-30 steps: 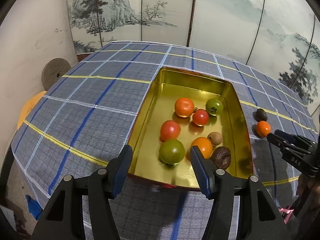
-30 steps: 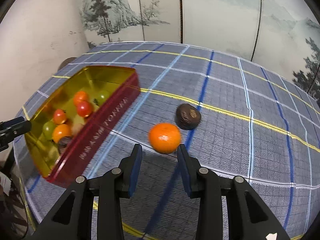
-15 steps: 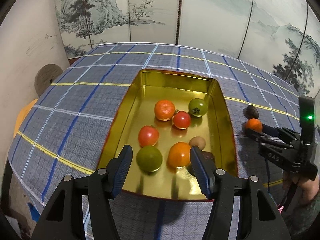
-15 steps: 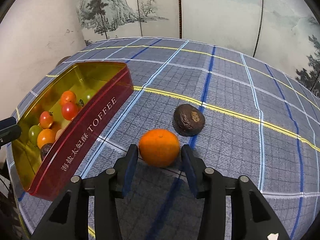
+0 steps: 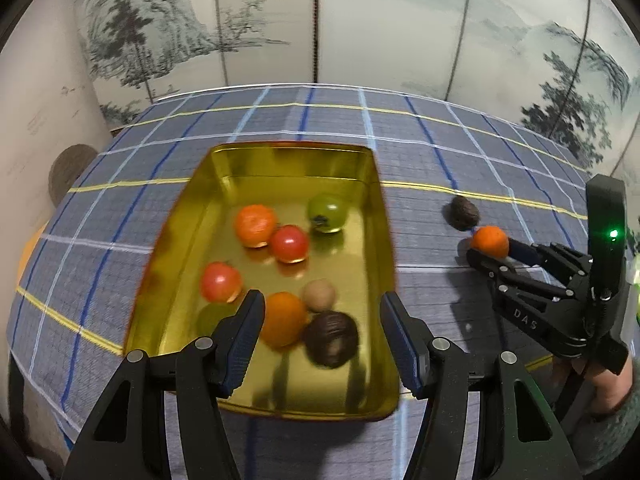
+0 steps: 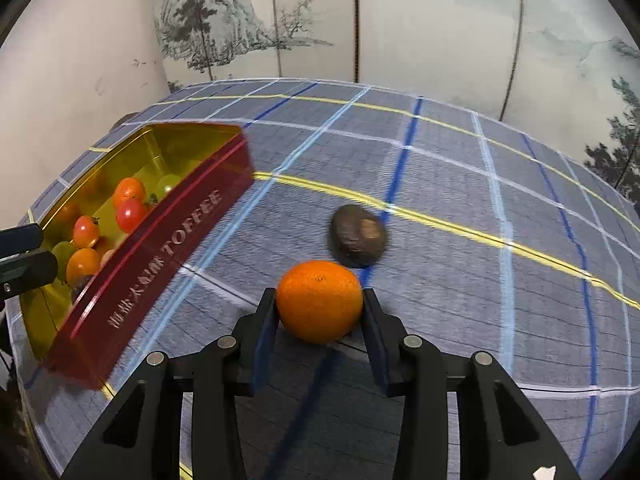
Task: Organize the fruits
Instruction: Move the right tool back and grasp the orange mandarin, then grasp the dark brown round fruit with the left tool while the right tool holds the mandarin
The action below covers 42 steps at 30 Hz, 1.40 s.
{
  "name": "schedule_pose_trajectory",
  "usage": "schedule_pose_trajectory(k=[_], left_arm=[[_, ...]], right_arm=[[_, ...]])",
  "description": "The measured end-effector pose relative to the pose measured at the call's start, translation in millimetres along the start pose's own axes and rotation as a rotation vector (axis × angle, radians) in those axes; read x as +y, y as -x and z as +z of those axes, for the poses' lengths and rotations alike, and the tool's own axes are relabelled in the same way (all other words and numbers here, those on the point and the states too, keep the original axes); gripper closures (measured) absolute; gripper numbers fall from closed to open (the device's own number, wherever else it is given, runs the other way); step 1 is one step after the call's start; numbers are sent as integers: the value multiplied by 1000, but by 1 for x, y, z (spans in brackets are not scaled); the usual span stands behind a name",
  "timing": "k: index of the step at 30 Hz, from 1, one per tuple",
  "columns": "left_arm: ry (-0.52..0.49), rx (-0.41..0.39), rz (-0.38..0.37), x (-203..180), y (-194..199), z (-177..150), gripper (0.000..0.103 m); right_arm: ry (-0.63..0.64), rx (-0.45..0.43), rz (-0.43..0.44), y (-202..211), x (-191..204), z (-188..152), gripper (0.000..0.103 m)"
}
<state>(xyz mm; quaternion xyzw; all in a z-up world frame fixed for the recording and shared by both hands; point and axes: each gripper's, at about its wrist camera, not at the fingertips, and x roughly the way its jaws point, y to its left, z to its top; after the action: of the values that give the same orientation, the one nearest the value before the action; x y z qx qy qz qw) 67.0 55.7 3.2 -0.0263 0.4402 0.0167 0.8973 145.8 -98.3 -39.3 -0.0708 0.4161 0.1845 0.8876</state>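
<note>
Over on the left, the gold tin (image 5: 372,216) sits on the checked cloth of the desk (image 5: 120,208), already carrying a small crop: an orange citrus (image 5: 255,225), two red tomatoes (image 5: 289,243), a green one (image 5: 326,213), a pale brown fruit (image 5: 318,295), another orange (image 5: 282,318) and a dark wrinkled fruit (image 5: 330,338). The left hand-held gripper (image 5: 322,340) hangs above the tin's near end, jaws parted about halfway and nothing between them. Leave it there, out of the way, so the landing zone is free.

Moving right, here's the action. The right hand-held gripper (image 6: 319,312) has the loose orange (image 6: 319,300) between its pads, and the jaws have just been closing in on it. From the wrist view the pads seem to be touching both flanks, though blur makes it hard to say how firmly. The fruit looks to be still on the cloth.

How to do this well: squeeze across the widest part, just enough to stop it rolling, since a round skin slips out easily. Lift straight up before travelling, then cross over the tin's red wall (image 6: 160,256), not into it, and release low in a bare gold patch.

Furthest right, the dark brown fruit (image 6: 357,236) lies just beyond the orange. Mind it isn't nudged; it's likely next.
</note>
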Motion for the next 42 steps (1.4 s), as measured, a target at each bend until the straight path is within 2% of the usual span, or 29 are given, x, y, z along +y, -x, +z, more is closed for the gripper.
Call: schedule_pose_trajectory(k=[11,19,26,42], left_arm=[[-85,2,-77,-68,-20,21,42],[-94,21,-97,-96,-43,36,42],[-97,38,-111,-111,-60,46,42],[-119,64,-139,-134,-96,66,42]], right_arm=[[-66,-8,-133,20,-77,-16,66],[-91,9,-191,24,-118,-25,66],[-131,30,-191,22,-134,-28,65],[-149,44,-174,22,-138,-30,65]])
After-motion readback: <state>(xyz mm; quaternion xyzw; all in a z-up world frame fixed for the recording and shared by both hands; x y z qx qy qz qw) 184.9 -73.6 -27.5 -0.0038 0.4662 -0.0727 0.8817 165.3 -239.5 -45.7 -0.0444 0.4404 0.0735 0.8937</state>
